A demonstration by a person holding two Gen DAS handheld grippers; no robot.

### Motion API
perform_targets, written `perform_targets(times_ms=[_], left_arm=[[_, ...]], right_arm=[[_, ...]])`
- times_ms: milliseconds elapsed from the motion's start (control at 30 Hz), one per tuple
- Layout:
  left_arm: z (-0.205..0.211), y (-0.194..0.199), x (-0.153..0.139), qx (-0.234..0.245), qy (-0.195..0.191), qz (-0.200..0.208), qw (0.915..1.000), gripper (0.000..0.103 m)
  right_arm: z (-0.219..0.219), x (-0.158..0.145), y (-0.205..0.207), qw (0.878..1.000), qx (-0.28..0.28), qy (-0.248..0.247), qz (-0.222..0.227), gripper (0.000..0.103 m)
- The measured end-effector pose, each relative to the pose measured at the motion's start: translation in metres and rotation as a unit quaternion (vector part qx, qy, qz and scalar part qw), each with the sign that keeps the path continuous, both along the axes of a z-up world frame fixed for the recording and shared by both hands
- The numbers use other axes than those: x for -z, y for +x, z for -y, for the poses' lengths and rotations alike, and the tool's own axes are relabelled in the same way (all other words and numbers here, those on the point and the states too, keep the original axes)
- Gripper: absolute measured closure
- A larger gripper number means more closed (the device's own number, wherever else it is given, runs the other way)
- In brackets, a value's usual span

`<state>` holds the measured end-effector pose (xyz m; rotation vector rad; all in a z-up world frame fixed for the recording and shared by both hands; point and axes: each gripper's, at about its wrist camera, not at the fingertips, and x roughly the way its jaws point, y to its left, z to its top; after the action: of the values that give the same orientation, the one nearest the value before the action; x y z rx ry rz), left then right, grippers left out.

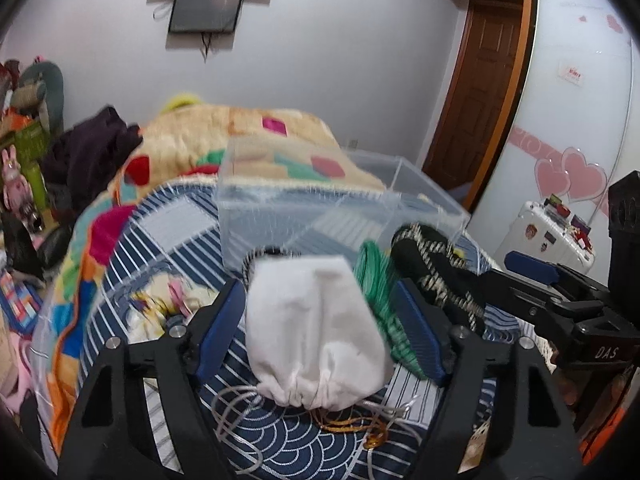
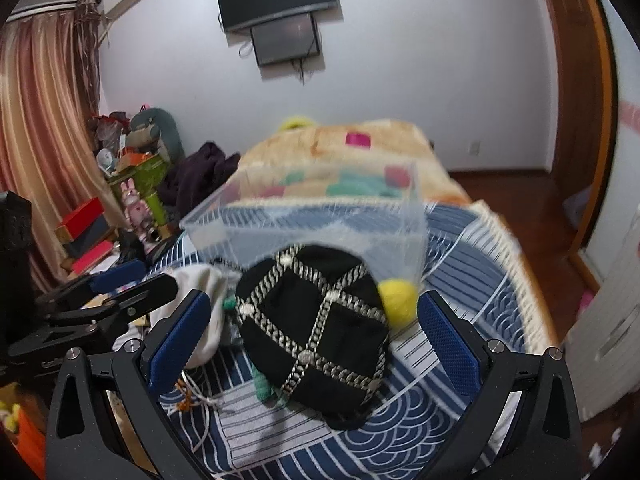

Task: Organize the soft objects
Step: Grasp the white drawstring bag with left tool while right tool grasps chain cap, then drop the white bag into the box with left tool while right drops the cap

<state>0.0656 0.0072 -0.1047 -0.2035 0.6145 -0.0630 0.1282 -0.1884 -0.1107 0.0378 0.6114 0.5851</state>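
1. Left gripper (image 1: 320,320) spread wide, white drawstring pouch (image 1: 316,332) lying between its fingers on the bed (image 1: 280,448).
2. Right gripper (image 2: 316,340) spread, black silver-trimmed pouch (image 2: 316,328) between fingers, clear plastic box (image 2: 320,220) just behind.

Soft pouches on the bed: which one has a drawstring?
The plain white cloth pouch, gathered shut by a cord, between the left gripper fingers; the black silver-trimmed pouch shows none.
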Motion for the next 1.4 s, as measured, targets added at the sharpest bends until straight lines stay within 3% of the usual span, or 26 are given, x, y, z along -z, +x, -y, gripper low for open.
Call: perform_targets(times_ms=[133, 233, 333, 467, 600, 833, 1167, 1400], left_arm=[[0.001, 0.005, 0.015, 0.004, 0.005, -0.020, 0.9998, 0.032], [0.003, 0.008, 0.023, 0.010, 0.008, -0.031, 0.9994, 0.040], [0.005, 0.010, 0.026, 0.012, 0.007, -0.035, 0.9993, 0.052], [0.002, 0.007, 0.025, 0.011, 0.005, -0.029, 0.9995, 0.066], [0.002, 0.003, 0.026, 0.007, 0.008, -0.023, 0.9997, 0.076], [0.001, -0.012, 0.007, 0.011, 0.002, 0.003, 0.9999, 0.081], [-0.010, -0.025, -0.040, 0.001, 0.000, 0.065, 0.9979, 0.081], [-0.017, -0.022, -0.058, -0.007, 0.000, 0.090, 0.9959, 0.081]], right_arm=[[-0.006, 0.013, 0.006, 0.999, -0.014, -0.005, -0.032, 0.002], [-0.011, 0.020, 0.007, 0.999, -0.021, -0.020, -0.041, 0.006], [-0.014, 0.027, 0.012, 0.998, -0.021, -0.039, -0.053, 0.022], [-0.011, 0.027, 0.014, 0.998, -0.020, -0.029, -0.058, 0.037], [-0.004, 0.025, 0.016, 0.997, -0.028, -0.008, -0.066, 0.061], [0.002, 0.014, 0.010, 0.998, -0.033, 0.017, -0.049, 0.088], [0.010, -0.016, -0.003, 0.999, -0.015, 0.040, 0.012, 0.094], [0.007, -0.024, -0.005, 0.999, -0.006, 0.019, 0.034, 0.094]])
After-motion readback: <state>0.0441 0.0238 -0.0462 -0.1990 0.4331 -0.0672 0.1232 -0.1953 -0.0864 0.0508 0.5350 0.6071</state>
